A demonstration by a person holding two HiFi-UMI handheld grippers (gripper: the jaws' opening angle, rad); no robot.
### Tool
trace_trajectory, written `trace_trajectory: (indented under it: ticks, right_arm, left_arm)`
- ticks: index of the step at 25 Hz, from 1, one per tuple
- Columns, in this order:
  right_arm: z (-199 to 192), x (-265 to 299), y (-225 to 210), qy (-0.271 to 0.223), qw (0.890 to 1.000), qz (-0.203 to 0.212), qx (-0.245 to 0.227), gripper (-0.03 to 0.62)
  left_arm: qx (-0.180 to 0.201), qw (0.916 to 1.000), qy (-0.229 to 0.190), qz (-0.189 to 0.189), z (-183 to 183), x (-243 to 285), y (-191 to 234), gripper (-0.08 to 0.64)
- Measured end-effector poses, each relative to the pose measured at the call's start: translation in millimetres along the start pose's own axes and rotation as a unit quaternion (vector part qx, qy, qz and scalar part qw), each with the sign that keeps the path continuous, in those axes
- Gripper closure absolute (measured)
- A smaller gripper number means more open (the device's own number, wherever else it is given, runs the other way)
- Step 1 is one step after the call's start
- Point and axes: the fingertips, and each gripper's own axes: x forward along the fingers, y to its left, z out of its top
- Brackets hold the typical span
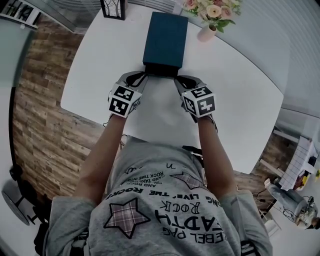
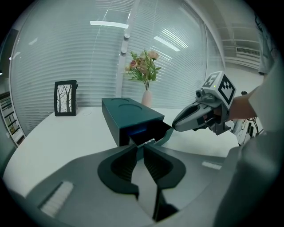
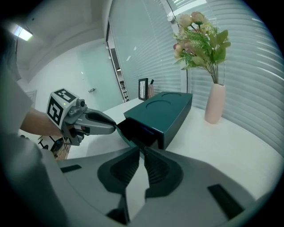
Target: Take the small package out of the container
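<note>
Table: I see a white table with rounded corners.
Container: a dark teal rectangular cardboard box lies flat mid-table, its open end facing me at 6 o'clock.
Left side: my left gripper is at the box's 7 o'clock corner, jaws nearly together, pinching the left end flap.
Right side: my right gripper is at the 5 o'clock corner, jaws nearly together, pinching the right end flap.
Package: a blue patch shows inside the dark opening; I cannot tell what it is.
Beyond: a pink vase of flowers stands at 1 o'clock and a black picture frame at 11 o'clock.
</note>
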Motion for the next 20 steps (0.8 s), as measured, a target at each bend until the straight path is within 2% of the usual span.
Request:
trace_trajectory:
  ticks: [20]
  right_arm:
    - [-21.0,-14.3,29.4,0.035,0.999,0.034,-0.018,0.552]
  left_arm:
    - [-0.008,1.0,0.003,0.0,-20.5,-24.0,-22.3,0.503]
